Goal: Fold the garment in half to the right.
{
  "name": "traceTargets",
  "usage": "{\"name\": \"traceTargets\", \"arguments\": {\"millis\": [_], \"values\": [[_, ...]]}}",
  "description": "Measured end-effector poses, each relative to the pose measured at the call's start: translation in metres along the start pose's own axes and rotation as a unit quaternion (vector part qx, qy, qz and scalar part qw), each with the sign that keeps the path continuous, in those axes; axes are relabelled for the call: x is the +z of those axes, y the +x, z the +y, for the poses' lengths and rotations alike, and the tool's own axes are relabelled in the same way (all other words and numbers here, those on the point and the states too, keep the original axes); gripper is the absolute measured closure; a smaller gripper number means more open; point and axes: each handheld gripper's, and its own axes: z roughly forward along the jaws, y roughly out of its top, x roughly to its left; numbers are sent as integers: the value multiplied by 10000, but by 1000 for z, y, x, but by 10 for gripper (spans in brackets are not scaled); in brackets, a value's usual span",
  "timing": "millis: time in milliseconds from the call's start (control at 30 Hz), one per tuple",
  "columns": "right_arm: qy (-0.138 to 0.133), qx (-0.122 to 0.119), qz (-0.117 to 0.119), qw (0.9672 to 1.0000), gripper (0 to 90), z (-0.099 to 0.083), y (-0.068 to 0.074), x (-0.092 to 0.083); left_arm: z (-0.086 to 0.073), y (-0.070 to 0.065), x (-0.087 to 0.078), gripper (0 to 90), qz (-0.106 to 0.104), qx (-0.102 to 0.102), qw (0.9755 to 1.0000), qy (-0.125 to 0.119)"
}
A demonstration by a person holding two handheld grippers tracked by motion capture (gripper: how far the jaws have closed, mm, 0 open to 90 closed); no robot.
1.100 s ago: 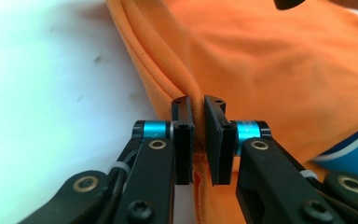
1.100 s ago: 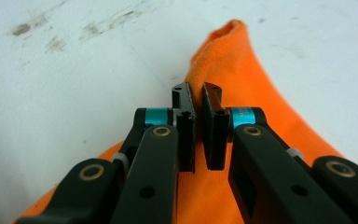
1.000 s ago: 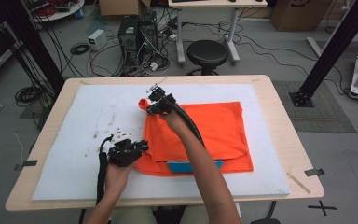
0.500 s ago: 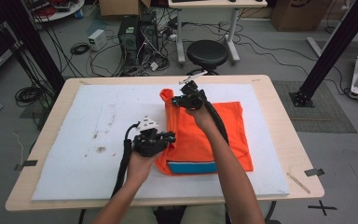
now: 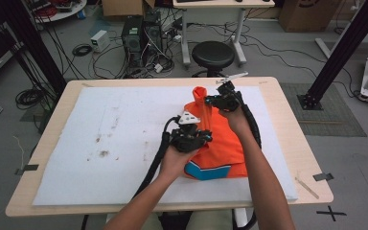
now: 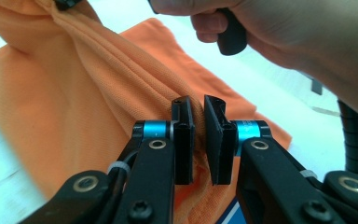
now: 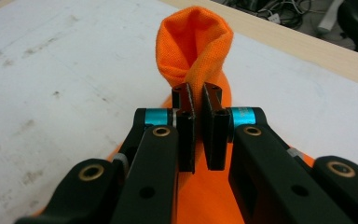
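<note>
Where the orange shirt lies on the right half of the white mat, it is bunched and partly lifted, its fabric drawn into long folds. The knit is a fine pique weave, bright orange, with a blue and white panel at the near edge. The right gripper pinches a gathered edge, which puffs above the jaws as a rounded, hollow loop. The left gripper pinches a ridge of cloth nearer the person, jaws nearly closed on the fold. The right hand shows above the shirt in the left gripper view.
</note>
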Motion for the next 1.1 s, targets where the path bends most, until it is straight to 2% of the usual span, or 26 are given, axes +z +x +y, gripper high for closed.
{"name": "traceTargets", "arguments": {"millis": [167, 267, 600, 833, 900, 967, 1100], "values": [[-36, 116, -147, 9998, 858, -13, -20, -12, 10, -11, 23, 820, -149, -14, 9998, 142], [-48, 218, -230, 9995, 858, -23, -33, -15, 13, -18, 37, 820, -170, 16, 9996, 231], [165, 377, -542, 9977, 856, -49, -57, -15, 9, -35, 86, 817, -176, 30, 9983, 551], [268, 714, -736, 9944, 850, -69, -76, -15, 3, -42, 110, 809, -209, -56, 9977, 642], [284, 762, -762, 9938, 846, -74, -79, -13, 1, -42, 113, 757, -216, -86, 9974, 678], [334, 821, -790, 9929, 823, -78, -80, -12, -2, -40, 114, 640, -179, -86, 9974, 700], [269, 1017, -881, 9905, 699, -81, -83, -18, -9, -25, 99, 501, 72, -164, 9985, 521]]}}
